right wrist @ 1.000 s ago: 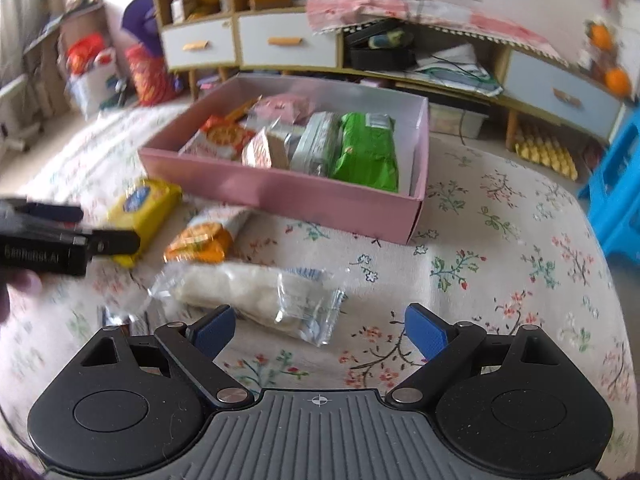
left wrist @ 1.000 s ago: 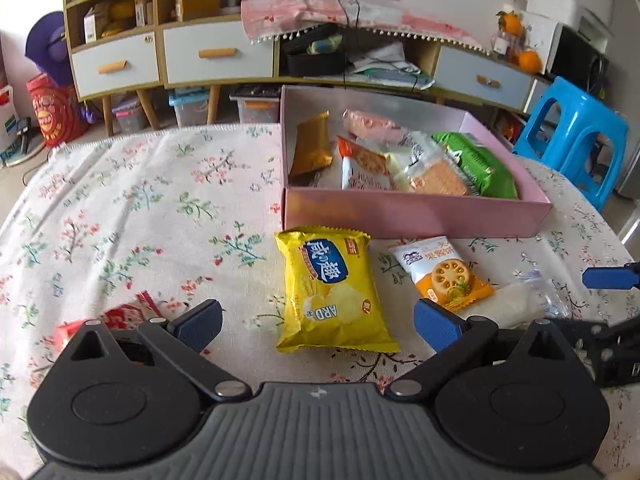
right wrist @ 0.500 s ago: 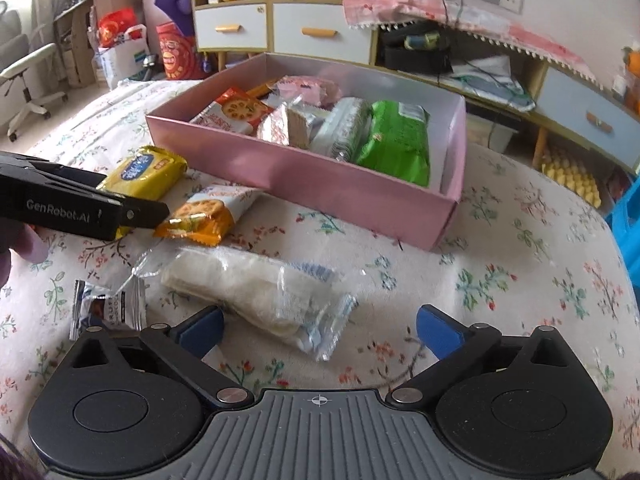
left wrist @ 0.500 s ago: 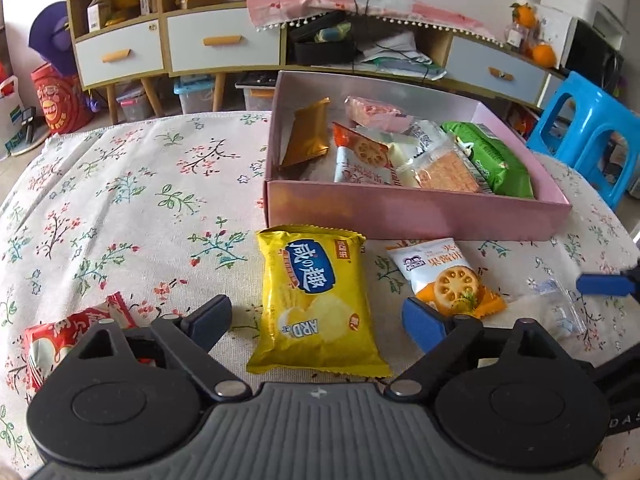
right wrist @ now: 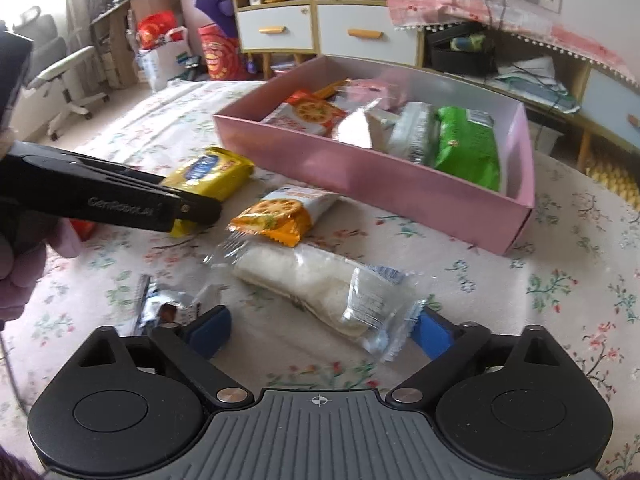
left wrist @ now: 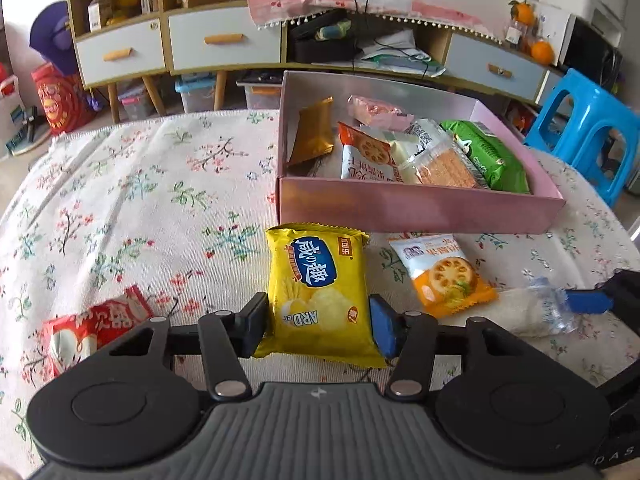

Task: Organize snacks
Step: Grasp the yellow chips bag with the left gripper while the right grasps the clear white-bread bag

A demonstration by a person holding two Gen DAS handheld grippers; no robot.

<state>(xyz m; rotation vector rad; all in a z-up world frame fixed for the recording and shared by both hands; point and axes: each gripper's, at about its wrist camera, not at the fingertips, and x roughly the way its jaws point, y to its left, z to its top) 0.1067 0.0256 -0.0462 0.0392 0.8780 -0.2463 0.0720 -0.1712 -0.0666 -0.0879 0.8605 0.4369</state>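
Pink box (left wrist: 416,210) ahead of both claws, part-filled with snacks. Left claw (left wrist: 318,324) just closed, clamped on yellow bag (left wrist: 318,292) lying on cloth. Right claw (right wrist: 320,330) spread wide around clear rice-cake pack (right wrist: 320,280), pads not pressing

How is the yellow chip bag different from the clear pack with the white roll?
The yellow chip bag is opaque with printing; the clear pack shows its white roll inside. The yellow bag is squarish, the clear pack long. The left gripper's jaws have just been closing onto the yellow bag; the right gripper's stand open around the clear pack. Both lie outside the pink box.
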